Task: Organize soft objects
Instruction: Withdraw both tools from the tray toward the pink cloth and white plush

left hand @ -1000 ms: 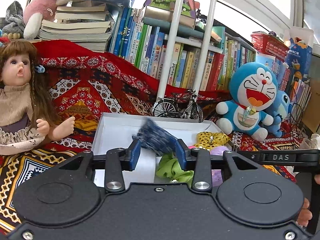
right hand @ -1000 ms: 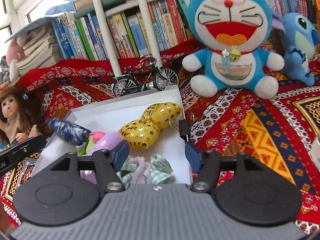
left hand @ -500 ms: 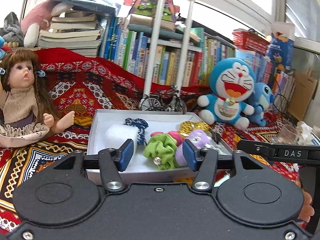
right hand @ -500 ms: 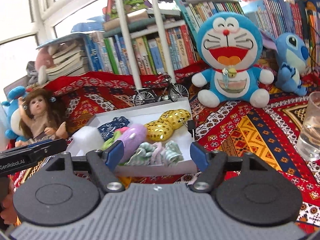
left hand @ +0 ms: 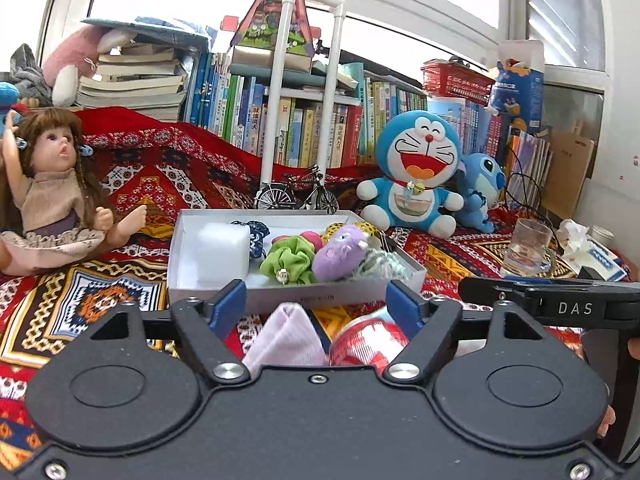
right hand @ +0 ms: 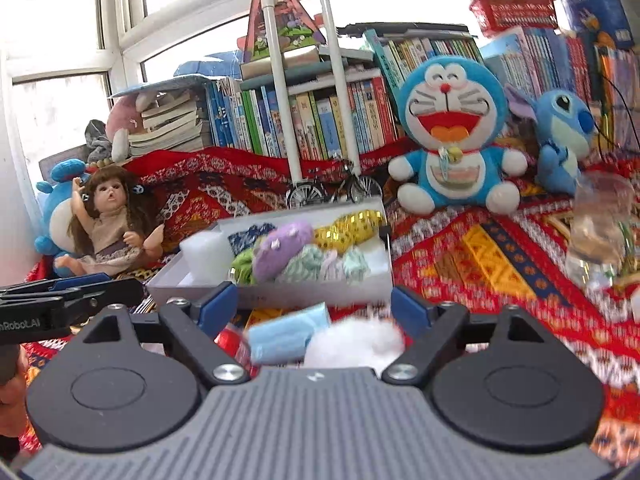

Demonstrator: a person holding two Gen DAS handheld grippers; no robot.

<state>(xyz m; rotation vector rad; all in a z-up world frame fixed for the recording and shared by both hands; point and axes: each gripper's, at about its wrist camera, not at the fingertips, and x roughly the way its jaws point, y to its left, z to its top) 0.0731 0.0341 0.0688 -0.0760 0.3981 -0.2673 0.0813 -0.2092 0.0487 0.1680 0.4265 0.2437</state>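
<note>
A: Below the white box (left hand: 280,294), at the lower middle of both views, loose soft pieces are lying on the patterned cloth (left hand: 92,300).

B: Both the left gripper (left hand: 314,302) and right gripper (right hand: 314,306) have just been opening wide and are holding nothing. Try centring one piece, like the blue roll (right hand: 288,334), before closing.

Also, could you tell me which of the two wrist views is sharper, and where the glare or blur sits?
Left wrist view: mostly sharp; the window is blown out white. Right wrist view: motion-smeared, worst at the glass and white fluff. Both bow straight lines, fisheye-style.
</note>
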